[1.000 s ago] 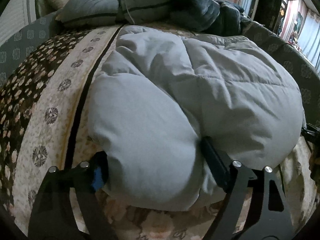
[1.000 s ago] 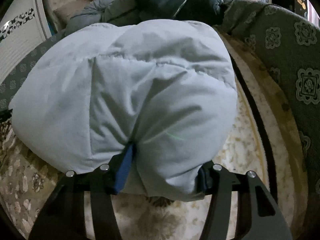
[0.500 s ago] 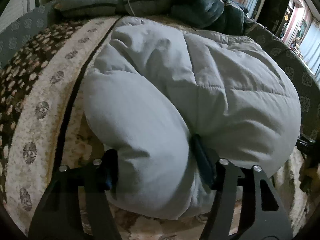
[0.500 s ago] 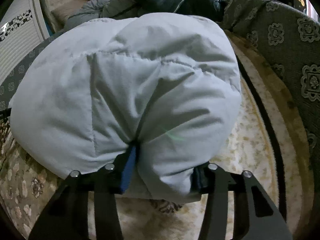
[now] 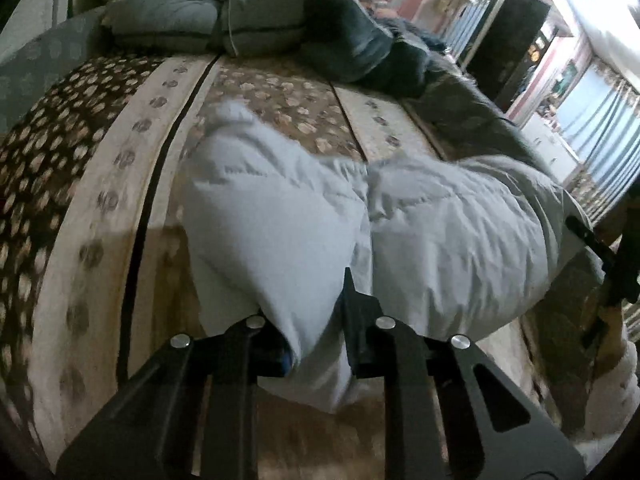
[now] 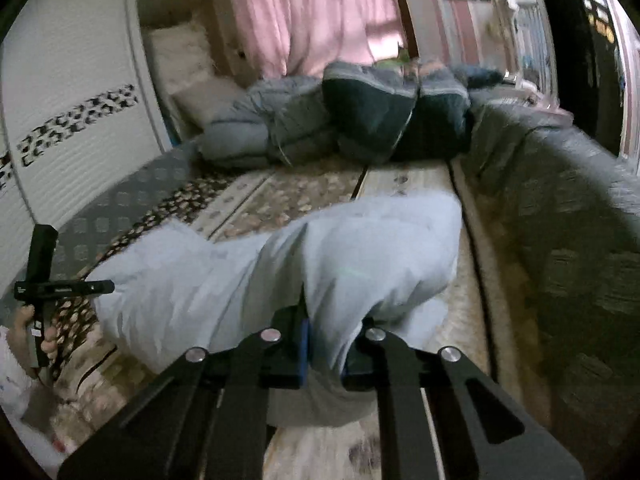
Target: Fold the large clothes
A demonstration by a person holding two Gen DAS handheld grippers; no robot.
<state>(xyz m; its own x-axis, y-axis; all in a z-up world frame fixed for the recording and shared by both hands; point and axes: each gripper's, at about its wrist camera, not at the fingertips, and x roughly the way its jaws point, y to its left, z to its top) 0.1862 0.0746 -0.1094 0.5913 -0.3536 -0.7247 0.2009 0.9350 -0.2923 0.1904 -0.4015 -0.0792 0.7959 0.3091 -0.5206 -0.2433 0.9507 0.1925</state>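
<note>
Jaws of the left gripper (image 5: 316,340) have just been closing and now pinch the near hem of the pale blue padded jacket (image 5: 420,232); the right gripper (image 6: 326,354) likewise, nipped on fabric. The jacket hangs lifted off the patterned bed (image 5: 120,208) at its near edge. Step: raising for a fold. Next, carry both corners forward together. No containers in sight.

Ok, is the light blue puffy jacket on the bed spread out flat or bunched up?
Bunched up. The puffy jacket lies in a rumpled mound on the patterned bedspread, its near edge pinched by the left gripper and the right gripper.
</note>
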